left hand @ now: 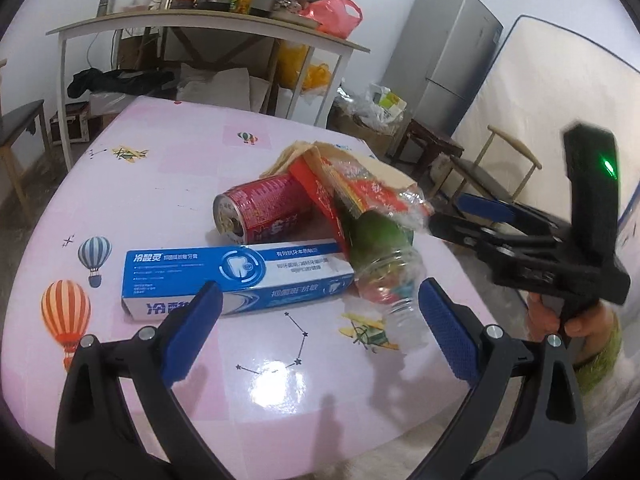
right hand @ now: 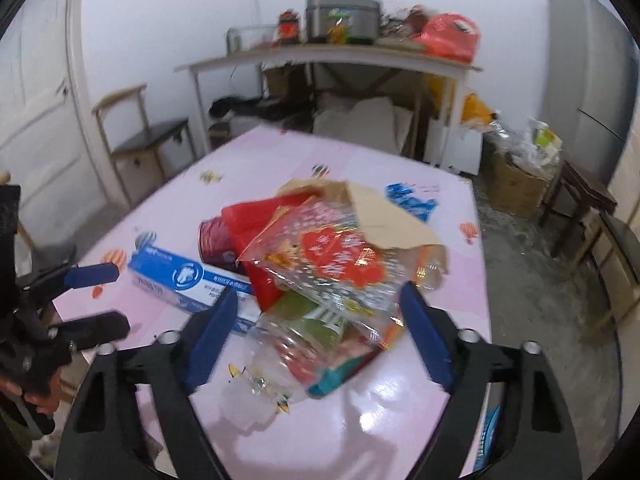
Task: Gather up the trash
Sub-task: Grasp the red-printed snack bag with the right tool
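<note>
Nothing is collected yet: your trash sits heaped mid-tabletop (left hand: 168, 200). Both the left gripper (left hand: 320, 312) and right gripper (right hand: 316, 320) have jaws spread, pinching nothing. The toothpaste box (left hand: 236, 276) lies flat, long axis left-right; the plastic bottle (left hand: 380, 264) points its neck toward you, beside the red can (left hand: 260, 212).

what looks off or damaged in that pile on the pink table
The clear plastic bottle lies on its side, crumpled. The red can is tipped over too. Torn brown paper and a crinkled wrapper are heaped over them, beside an intact toothpaste box.
</note>
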The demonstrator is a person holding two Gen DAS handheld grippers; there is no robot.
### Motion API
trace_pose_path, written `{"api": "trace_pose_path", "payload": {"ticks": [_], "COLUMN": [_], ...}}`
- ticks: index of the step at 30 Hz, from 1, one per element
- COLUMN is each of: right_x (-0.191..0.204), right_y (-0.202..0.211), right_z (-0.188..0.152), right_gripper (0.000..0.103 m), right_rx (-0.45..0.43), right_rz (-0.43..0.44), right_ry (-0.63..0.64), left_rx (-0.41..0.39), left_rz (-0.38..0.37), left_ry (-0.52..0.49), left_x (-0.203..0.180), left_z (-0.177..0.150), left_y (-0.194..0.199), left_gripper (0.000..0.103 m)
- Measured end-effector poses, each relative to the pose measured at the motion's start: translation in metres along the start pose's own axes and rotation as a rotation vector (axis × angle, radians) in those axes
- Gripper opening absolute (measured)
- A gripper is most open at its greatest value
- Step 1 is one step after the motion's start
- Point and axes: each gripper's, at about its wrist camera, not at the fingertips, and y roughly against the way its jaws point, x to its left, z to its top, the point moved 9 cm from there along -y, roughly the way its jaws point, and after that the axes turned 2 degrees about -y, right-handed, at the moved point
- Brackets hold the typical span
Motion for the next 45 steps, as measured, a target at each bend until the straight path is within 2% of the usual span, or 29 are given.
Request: {"api": "trace_pose_path", "payload": {"ticks": [3, 8, 11, 13, 15, 19, 24, 26, 30, 31, 33, 37, 39, 41, 44, 45], "right_x": [0.013, 0.029, 0.032, 0.029, 0.028, 0.027, 0.044, 0.058, 0.106, 0.123, 0.155, 0.202, 0.223, 0.233, 0.232, 0.230], "right_y": [-0.016, -0.030, -0.038, -0.043, -0.044, -0.030, 0.005, 0.020, 0.037, 0.038, 0.032, 0.011, -0.002, -0.009, -0.009, -0.006], "right_z": [0.002, 0.004, 0.004, 0.002, 0.002, 0.005, 0.010, 0.010, -0.002, -0.010, -0.027, -0.060, -0.079, -0.090, -0.094, -0.092], "right_gripper": [0.056, 0.050, 0.038, 0.022, 0.014, 0.006, 0.004, 0.004, 0.004, 0.004, 0.004, 0.005, 0.005, 0.009, 0.021, 0.029], "right_rx": [0.044, 0.071, 0.090, 0.108, 0.112, 0.067, -0.015, -0.045, -0.092, -0.100, -0.083, -0.026, 0.041, 0.087, 0.139, 0.138], "right_rz": [-0.003, -0.017, -0.048, -0.063, -0.060, -0.067, -0.027, 0.009, 0.112, 0.137, 0.192, 0.285, 0.344, 0.383, 0.428, 0.441], "right_ry": [0.058, 0.142, 0.161, 0.153, 0.134, 0.111, 0.138, 0.164, 0.277, 0.324, 0.395, 0.487, 0.515, 0.514, 0.470, 0.450], "left_rx": [-0.009, -0.046, -0.059, -0.062, -0.056, -0.040, -0.020, -0.020, -0.039, -0.045, -0.058, -0.097, -0.109, -0.107, -0.083, -0.076], "left_rz": [0.001, 0.016, 0.013, -0.008, -0.031, -0.038, -0.011, 0.010, 0.114, 0.167, 0.253, 0.336, 0.352, 0.349, 0.326, 0.309], "left_ry": [-0.015, -0.033, -0.016, -0.002, 0.014, 0.055, 0.114, 0.134, 0.175, 0.180, 0.202, 0.247, 0.264, 0.274, 0.281, 0.286], "left_x": [0.004, 0.012, 0.018, 0.021, 0.024, 0.036, 0.058, 0.069, 0.103, 0.115, 0.137, 0.162, 0.168, 0.168, 0.163, 0.160], "left_z": [-0.001, 0.001, 0.001, -0.001, -0.004, -0.013, -0.027, -0.031, -0.041, -0.045, -0.051, -0.056, -0.059, -0.063, -0.070, -0.072], "left_y": [-0.004, -0.001, 0.000, 0.000, -0.001, -0.002, 0.006, 0.012, 0.037, 0.045, 0.065, 0.100, 0.116, 0.122, 0.124, 0.122], "left_gripper": [0.094, 0.094, 0.093, 0.087, 0.078, 0.067, 0.049, 0.046, 0.043, 0.042, 0.040, 0.040, 0.040, 0.040, 0.040, 0.042]}}
